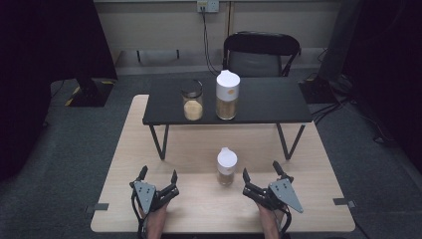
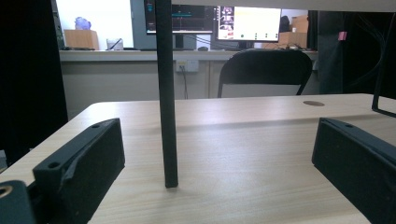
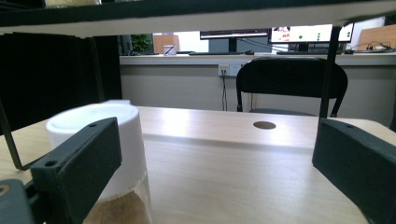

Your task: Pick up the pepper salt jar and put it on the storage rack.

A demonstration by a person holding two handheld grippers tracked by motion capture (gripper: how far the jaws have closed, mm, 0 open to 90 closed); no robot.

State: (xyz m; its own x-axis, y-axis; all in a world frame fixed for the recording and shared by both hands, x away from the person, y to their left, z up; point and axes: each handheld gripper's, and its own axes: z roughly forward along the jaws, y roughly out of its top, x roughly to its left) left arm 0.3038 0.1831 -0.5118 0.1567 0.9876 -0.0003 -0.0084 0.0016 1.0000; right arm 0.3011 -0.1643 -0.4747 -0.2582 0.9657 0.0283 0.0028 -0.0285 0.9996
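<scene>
On the wooden surface [image 1: 308, 199] a black raised shelf [image 1: 259, 102] stood across the far half, carrying a glass jar [image 1: 193, 103] and a tall white-lidded container [image 1: 227, 94] side by side, with a black chair [image 1: 261, 52] behind it. The small white-capped bottle [image 1: 226, 167] stood upright on the surface in front of the shelf, between our two hands and nearer the right one. In the left gripper view, one shelf leg [image 2: 166, 93] rose straight ahead between the jaws. We held the left gripper [image 1: 158, 175] spread wide and empty. Our right gripper [image 1: 260, 173] was likewise wide open, grasping nothing; in the right gripper view the bottle [image 3: 105, 140] sat just behind its left jaw.
</scene>
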